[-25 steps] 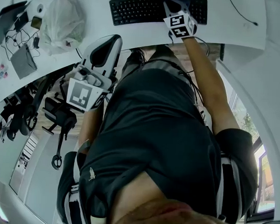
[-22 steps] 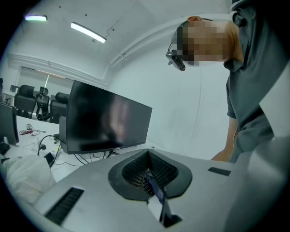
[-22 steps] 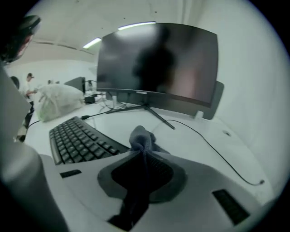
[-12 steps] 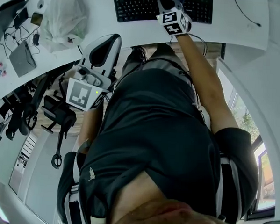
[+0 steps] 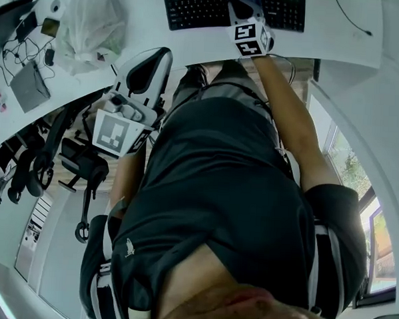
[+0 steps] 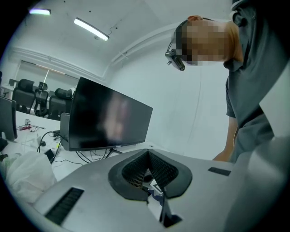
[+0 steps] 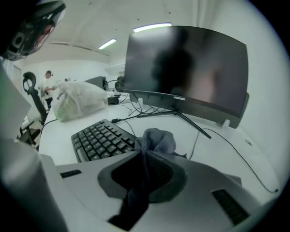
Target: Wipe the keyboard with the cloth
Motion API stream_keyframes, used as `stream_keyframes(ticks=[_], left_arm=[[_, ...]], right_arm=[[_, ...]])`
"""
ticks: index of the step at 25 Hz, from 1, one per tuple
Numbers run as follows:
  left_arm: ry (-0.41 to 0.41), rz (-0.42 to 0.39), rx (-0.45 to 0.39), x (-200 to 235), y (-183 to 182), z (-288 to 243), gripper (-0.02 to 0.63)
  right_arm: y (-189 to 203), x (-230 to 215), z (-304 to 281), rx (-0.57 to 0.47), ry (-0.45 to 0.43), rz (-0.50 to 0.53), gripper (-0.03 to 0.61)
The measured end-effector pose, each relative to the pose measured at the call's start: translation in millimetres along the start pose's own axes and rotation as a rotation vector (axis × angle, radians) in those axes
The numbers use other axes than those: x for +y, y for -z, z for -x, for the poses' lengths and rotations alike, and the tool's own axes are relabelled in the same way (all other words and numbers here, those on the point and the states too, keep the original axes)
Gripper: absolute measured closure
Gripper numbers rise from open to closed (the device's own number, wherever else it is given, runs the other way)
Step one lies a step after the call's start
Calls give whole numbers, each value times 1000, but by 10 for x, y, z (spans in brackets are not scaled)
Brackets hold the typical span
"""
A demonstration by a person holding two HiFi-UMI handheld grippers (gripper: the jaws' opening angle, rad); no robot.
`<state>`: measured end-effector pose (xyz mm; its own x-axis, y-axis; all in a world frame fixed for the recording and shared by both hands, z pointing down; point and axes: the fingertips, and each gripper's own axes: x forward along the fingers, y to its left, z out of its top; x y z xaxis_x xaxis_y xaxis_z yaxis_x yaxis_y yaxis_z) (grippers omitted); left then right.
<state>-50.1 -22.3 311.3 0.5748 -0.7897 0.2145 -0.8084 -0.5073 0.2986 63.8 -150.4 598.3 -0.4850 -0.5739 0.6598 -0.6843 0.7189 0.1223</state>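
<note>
Head view: right gripper [image 5: 244, 8] over the keyboard [image 5: 197, 10] on the far counter [image 5: 339, 39]; left gripper [image 5: 145, 69] near the body.
Left gripper view: jaws pressed together, empty.
Right gripper view: jaws pinching the cloth [image 7: 156, 139], bunched over the keyboard's right part.

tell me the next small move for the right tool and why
Probably slide the right tool leftward along the keyboard. It is shut on the cloth, which bunches at its tip right by the keys, and most of the key rows lie to its left.
</note>
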Motion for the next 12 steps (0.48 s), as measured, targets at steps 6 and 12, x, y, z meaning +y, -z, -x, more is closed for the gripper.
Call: stream_keyframes(ticks=[6,12], left_arm=[[-30,15,15,113,78,115,609],[20,24,-5,-37,40,22,609]], right_arm=[[413,-788,408,58,207,-131,535],[162,194,225,-3,9,-29,535]])
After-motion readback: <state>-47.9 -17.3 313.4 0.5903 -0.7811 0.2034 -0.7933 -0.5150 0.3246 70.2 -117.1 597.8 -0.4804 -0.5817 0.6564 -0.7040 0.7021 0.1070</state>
